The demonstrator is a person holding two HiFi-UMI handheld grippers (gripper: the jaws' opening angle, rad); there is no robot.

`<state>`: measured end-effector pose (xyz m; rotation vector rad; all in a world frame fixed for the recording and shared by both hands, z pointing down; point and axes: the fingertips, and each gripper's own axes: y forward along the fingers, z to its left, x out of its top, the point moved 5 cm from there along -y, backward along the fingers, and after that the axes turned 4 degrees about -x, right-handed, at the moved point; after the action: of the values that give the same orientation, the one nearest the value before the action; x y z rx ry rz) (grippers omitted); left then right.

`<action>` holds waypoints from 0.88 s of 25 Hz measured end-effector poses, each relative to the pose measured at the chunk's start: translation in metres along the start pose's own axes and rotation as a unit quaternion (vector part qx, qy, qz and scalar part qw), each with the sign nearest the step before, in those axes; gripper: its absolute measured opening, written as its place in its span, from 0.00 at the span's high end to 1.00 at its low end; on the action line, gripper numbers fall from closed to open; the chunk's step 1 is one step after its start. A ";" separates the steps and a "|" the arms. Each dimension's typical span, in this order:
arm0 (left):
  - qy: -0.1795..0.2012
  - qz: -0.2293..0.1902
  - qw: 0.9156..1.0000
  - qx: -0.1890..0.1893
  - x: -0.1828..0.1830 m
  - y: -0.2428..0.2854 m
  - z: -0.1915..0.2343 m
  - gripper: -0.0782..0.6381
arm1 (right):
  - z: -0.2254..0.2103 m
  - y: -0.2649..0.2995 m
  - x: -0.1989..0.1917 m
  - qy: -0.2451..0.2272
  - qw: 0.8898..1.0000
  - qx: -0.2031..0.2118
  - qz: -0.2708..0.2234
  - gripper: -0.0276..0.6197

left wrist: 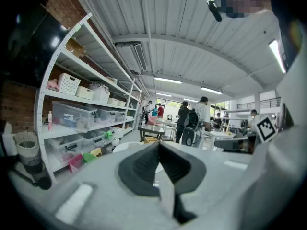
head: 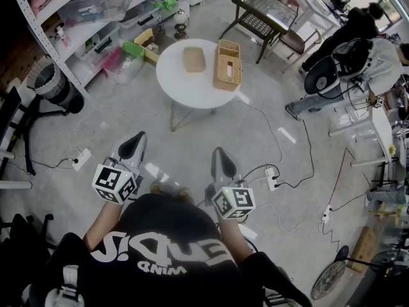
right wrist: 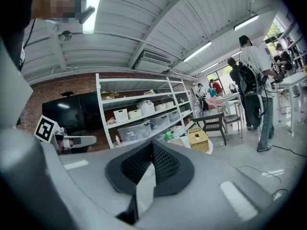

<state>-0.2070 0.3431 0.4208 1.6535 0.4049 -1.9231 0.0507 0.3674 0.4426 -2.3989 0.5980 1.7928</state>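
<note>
I hold both grippers low in front of my body, above the concrete floor. The left gripper (head: 136,138) is shut with nothing in it; its dark ribbed jaws meet at the tip (left wrist: 159,145). The right gripper (head: 219,152) is shut and empty too, its jaws closed to a point (right wrist: 152,144). Both point toward a round white table (head: 177,85) about a step ahead. On it stand a wicker tissue box (head: 228,64) and a smaller flat woven box (head: 194,59). Neither gripper touches anything.
White shelving (head: 77,31) with plastic bins runs along the left; a black bin (head: 54,87) stands by it. Power strips (head: 81,159) and cables (head: 300,171) lie on the floor. A dark metal side table (head: 263,11) stands behind the round one. People (head: 358,43) sit at desks on the right.
</note>
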 end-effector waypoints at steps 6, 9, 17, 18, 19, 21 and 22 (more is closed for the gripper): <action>-0.005 0.002 1.000 -0.005 0.003 -0.003 0.007 0.89 | 0.009 0.002 0.000 0.024 1.000 -0.006 -0.008 0.96; 0.001 0.000 1.000 -0.001 0.002 -0.004 0.020 0.89 | 0.019 0.007 -0.003 0.018 1.000 -0.008 -0.006 0.96; 0.000 -0.003 1.000 -0.015 -0.004 -0.001 0.046 0.89 | 0.032 0.021 -0.013 0.026 0.999 -0.021 -0.019 0.96; -0.001 -0.003 1.000 -0.016 -0.004 0.001 0.049 0.89 | 0.032 0.024 -0.011 0.027 0.999 -0.022 -0.021 0.96; -0.003 -0.003 1.000 -0.017 -0.004 0.004 0.052 0.89 | 0.031 0.028 -0.010 0.028 0.999 -0.024 -0.023 0.96; -0.005 -0.001 1.000 -0.018 -0.003 0.013 0.058 0.89 | 0.028 0.036 -0.011 0.032 0.999 -0.025 -0.024 0.96; -0.005 -0.001 1.000 -0.018 -0.004 0.018 0.062 0.89 | 0.026 0.041 -0.012 0.034 0.999 -0.024 -0.024 0.96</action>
<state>-0.2453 0.2947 0.4384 1.6196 0.4341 -1.9143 0.0092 0.3404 0.4522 -2.4910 0.5052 1.7330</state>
